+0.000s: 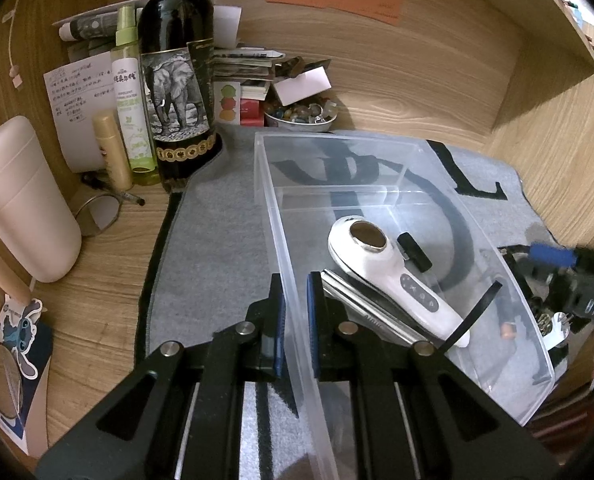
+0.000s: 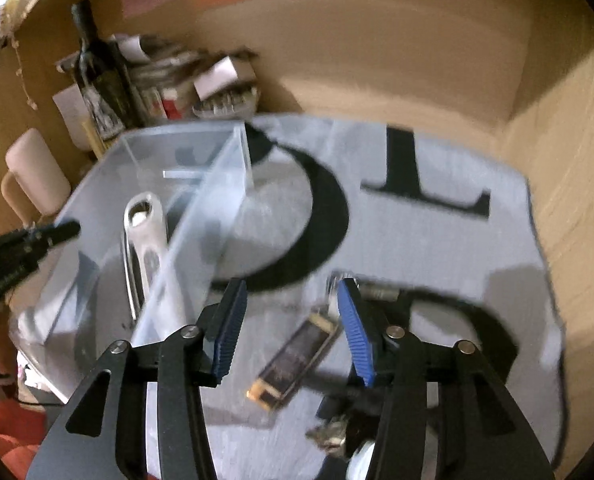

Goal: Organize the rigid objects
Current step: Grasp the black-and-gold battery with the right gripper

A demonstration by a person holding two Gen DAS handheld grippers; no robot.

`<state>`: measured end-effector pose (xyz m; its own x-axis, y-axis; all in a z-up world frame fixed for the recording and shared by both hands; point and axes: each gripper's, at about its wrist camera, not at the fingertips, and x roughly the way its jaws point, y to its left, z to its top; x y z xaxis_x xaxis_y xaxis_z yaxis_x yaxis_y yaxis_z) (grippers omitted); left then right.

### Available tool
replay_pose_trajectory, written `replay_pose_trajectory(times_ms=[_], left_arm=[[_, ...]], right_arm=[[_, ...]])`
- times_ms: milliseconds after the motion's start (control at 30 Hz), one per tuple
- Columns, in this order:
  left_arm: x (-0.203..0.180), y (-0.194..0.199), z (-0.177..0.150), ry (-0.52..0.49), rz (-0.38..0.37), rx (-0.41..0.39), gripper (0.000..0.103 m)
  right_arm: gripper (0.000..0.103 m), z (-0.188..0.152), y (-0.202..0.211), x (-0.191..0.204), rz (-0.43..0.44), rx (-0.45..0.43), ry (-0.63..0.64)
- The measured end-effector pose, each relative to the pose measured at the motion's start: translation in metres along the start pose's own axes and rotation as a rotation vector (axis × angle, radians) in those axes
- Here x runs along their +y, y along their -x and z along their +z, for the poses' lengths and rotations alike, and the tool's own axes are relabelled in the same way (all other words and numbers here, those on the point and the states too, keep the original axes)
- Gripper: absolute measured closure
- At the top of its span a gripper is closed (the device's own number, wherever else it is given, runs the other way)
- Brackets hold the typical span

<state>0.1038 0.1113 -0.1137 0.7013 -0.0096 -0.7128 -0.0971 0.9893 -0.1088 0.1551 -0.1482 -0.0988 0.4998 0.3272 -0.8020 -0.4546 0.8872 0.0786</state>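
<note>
Meanwhile the left hand-held gripper (image 1: 295, 312) clamps the clear box's (image 1: 377, 148) wall while the right hand-held gripper (image 2: 289, 332) hangs spread above a lighter (image 2: 293, 360).

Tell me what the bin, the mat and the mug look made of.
Bin: clear rigid plastic, glossy; the mat's lettering shows through its walls. Mat: grey felt-like fabric, matte, with black letters and a dark edge. Mug: pale pink, smooth matte; plastic or ceramic, cannot tell.

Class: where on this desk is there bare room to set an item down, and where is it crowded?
Free: the grey mat right of the clear bin, and the bin's far compartment. Crowded: the back-left corner around the wine bottle, and the bin's near end holding the white handheld device.
</note>
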Motion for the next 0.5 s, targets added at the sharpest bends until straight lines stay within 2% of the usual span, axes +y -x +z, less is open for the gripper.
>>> replay_pose_trajectory(times_ms=[233, 433, 500], left_arm=[[0.0, 0.0, 0.0, 0.0, 0.001, -0.001, 0.093], [0.0, 0.0, 0.0, 0.001, 0.0, -0.001, 0.093], [0.0, 0.0, 0.0, 0.001, 0.0, -0.001, 0.093]], right_arm=[[0.059, -0.028, -0.028, 0.005, -0.009, 0.103, -0.004], [0.06, -0.037, -0.027, 0.014, -0.023, 0.087, 0.023], [0.068, -0.039, -0.03, 0.018, -0.042, 0.08, 0.039]])
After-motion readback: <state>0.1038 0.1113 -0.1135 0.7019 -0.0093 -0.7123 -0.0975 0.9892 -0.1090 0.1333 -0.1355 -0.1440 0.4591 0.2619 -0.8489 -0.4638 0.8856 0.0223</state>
